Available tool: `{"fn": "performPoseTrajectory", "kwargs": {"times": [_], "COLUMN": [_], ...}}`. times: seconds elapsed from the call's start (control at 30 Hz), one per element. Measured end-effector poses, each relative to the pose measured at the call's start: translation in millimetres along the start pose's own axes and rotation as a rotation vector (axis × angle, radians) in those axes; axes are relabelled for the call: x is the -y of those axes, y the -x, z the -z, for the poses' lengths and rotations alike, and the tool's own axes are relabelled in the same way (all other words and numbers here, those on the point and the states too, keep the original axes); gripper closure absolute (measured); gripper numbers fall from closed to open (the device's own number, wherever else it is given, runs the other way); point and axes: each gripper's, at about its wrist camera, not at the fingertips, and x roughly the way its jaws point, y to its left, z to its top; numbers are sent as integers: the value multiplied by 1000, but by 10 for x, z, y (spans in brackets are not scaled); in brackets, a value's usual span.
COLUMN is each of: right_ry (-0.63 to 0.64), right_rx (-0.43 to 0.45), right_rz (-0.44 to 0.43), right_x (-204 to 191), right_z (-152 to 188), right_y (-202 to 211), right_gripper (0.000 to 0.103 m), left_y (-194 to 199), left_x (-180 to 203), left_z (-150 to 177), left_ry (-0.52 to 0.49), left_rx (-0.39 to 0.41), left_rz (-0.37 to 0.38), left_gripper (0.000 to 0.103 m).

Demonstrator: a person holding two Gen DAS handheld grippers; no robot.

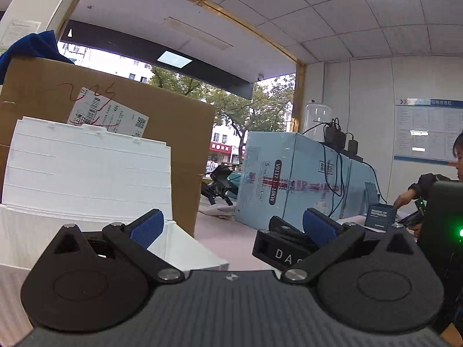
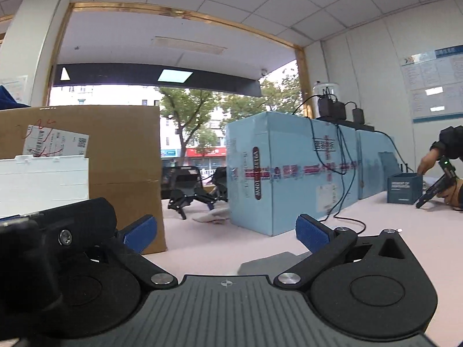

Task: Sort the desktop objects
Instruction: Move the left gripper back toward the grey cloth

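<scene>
Both the left gripper (image 1: 234, 225) and right gripper (image 2: 227, 230) gape empty beside the white bin (image 1: 86, 167); sorting seems unstarted, so next comes reaching an object.

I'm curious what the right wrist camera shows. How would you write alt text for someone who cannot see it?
The right gripper, open and empty, hovers over a pale pink table. Beyond it stand a brown cardboard box with a white plastic crate in front on the left and a light blue carton on the right. At far right, a person's hand reaches over a small dark blue box.
</scene>
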Motion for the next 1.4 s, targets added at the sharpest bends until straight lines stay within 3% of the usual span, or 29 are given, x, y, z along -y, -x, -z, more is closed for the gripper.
{"fn": "performPoseTrajectory", "kwargs": {"times": [0.23,0.4,0.67,0.8,0.87,0.93,1.03,1.17,1.27,1.4], "right_ry": [11,-10,69,-103,-195,-206,-212,-346,-419,-294], "right_rx": [-26,-36,-16,8,39,50,-6,-259,-405,-395], "right_rz": [130,165,116,88,59,5,-38,-64,-80,-160], "right_x": [150,238,437,888,1187,1438,1793,2266,2414,2201], "right_z": [14,27,-72,-258,-324,-351,-331,-224,-117,-73], "right_y": [15,18,-218,-388,-455,-558,-781,-1217,-1427,-1356], "right_gripper": [0,0,0,0,0,0,0,0,0,0], "left_y": [27,12,-82,-275,-347,-464,-759,-1234,-1567,-1866], "left_x": [19,1,86,219,298,431,767,1198,1297,1188], "left_z": [75,88,61,-33,-119,-225,-364,-470,-444,-298], "left_ry": [-2,15,-13,13,58,94,86,37,87,116], "left_rx": [21,19,-37,-122,-118,-104,-89,-80,-130,-295], "left_rz": [77,142,119,82,92,99,32,-79,-133,-117], "left_gripper": [0,0,0,0,0,0,0,0,0,0]}}
